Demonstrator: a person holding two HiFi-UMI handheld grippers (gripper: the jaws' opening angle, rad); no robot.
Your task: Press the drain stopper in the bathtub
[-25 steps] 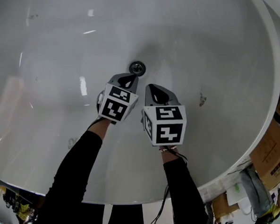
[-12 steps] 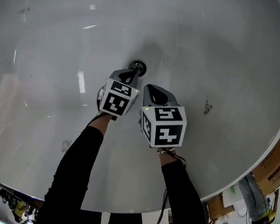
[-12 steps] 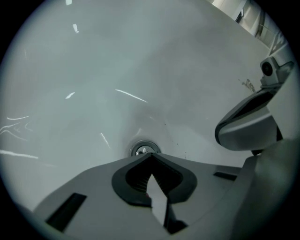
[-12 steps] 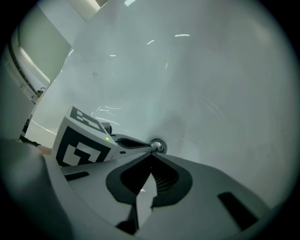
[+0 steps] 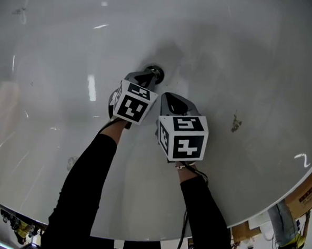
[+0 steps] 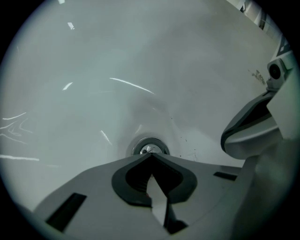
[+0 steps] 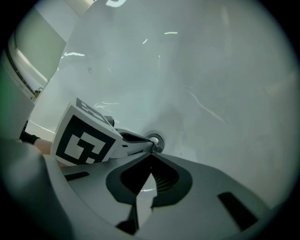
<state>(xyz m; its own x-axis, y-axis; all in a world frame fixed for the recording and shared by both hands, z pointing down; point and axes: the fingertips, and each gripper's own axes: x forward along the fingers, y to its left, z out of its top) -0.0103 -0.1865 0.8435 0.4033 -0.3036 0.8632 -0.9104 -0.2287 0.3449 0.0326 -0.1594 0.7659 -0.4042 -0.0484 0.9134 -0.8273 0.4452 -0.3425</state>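
The round chrome drain stopper (image 5: 155, 71) sits at the bottom of the white bathtub (image 5: 55, 52). My left gripper (image 5: 150, 75) is shut, and its closed tip rests on the stopper's near edge. In the left gripper view the stopper (image 6: 150, 147) lies just past the meeting jaw tips of the left gripper (image 6: 151, 155). My right gripper (image 5: 168, 99) is shut and empty, and it hangs a little nearer and to the right of the drain. The right gripper view shows the left gripper (image 7: 151, 144) touching the stopper (image 7: 157, 141).
A dark smudge (image 5: 235, 123) marks the tub wall to the right. The tub's rim (image 5: 278, 194) curves along the lower right, with cardboard boxes (image 5: 311, 195) and floor clutter beyond it. Black sleeves (image 5: 83, 185) reach in from the bottom.
My left gripper has moved forward until its tip reached the drain stopper. The right gripper has stayed almost in place.
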